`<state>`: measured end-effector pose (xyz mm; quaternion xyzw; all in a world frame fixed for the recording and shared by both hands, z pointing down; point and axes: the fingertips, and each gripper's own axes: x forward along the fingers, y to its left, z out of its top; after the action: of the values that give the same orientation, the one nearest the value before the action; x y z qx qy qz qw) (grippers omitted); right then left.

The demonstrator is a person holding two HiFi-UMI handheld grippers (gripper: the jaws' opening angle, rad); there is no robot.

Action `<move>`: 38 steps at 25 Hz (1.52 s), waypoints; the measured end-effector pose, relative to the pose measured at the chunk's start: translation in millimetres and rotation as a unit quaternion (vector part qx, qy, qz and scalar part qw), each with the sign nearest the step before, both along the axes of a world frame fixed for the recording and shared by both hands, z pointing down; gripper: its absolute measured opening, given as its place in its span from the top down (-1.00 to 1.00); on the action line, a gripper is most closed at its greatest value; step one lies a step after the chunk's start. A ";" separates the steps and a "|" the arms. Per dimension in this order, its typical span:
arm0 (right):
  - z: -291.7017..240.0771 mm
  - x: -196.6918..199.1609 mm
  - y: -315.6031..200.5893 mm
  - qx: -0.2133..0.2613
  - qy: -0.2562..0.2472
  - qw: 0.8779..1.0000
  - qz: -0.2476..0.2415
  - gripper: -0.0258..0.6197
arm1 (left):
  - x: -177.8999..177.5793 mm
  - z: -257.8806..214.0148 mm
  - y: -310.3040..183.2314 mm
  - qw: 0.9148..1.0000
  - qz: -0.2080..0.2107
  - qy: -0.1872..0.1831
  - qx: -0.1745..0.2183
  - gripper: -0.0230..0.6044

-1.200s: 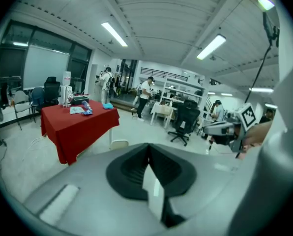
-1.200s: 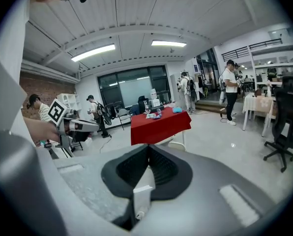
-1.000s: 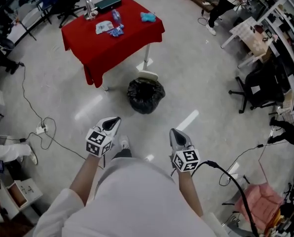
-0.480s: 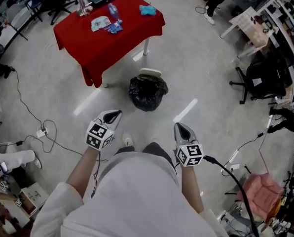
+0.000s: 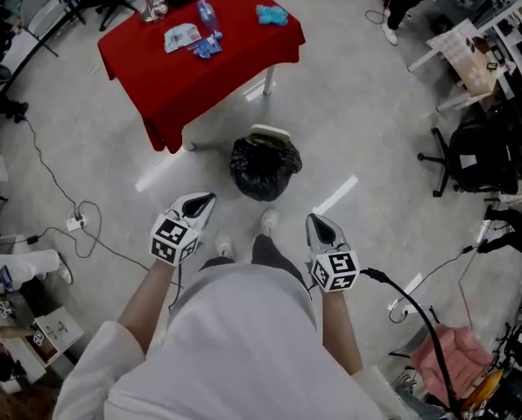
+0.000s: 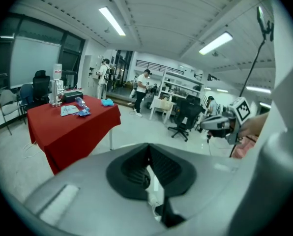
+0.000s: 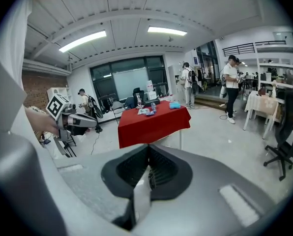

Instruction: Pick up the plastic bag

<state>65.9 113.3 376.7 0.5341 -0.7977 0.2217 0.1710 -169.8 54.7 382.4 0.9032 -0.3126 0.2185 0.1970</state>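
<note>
Ahead of both pairs of jaws and beyond the bag stands the red table (image 5: 200,68), well apart from them. Nearer, on the floor, the black plastic bag (image 5: 264,169) sits forward of the jaws and below them, roughly midway between the two. It looks rounded, with no clear long axis, and neither hand seems clearly closer. The left gripper (image 5: 199,203) and right gripper (image 5: 319,225) both have their jaws pressed together on nothing, so they would need to spread before a grab.

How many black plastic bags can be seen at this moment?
1. The black plastic bag sits on the floor, just in front of the red table. Others could be hidden in the clutter at the room's edges.
</note>
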 end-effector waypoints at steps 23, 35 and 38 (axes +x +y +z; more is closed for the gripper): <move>58.7 76.1 -98.7 -0.046 -0.013 0.993 -0.108 0.92 | 91.4 33.1 -53.4 0.996 -0.063 -0.047 -0.043 0.92; 113.2 66.7 -120.2 -0.100 -0.013 0.992 -0.078 0.92 | 50.6 103.8 -101.6 0.994 -0.038 -0.062 -0.080 0.92; 131.1 65.8 -127.5 -0.113 -0.010 0.991 -0.074 0.92 | 41.6 132.0 -113.5 0.994 -0.024 -0.073 -0.083 0.92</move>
<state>131.7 -14.2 507.8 0.4485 -0.8068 0.3020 0.2384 -128.2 -58.7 514.3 0.8578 -0.3283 0.3041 0.2528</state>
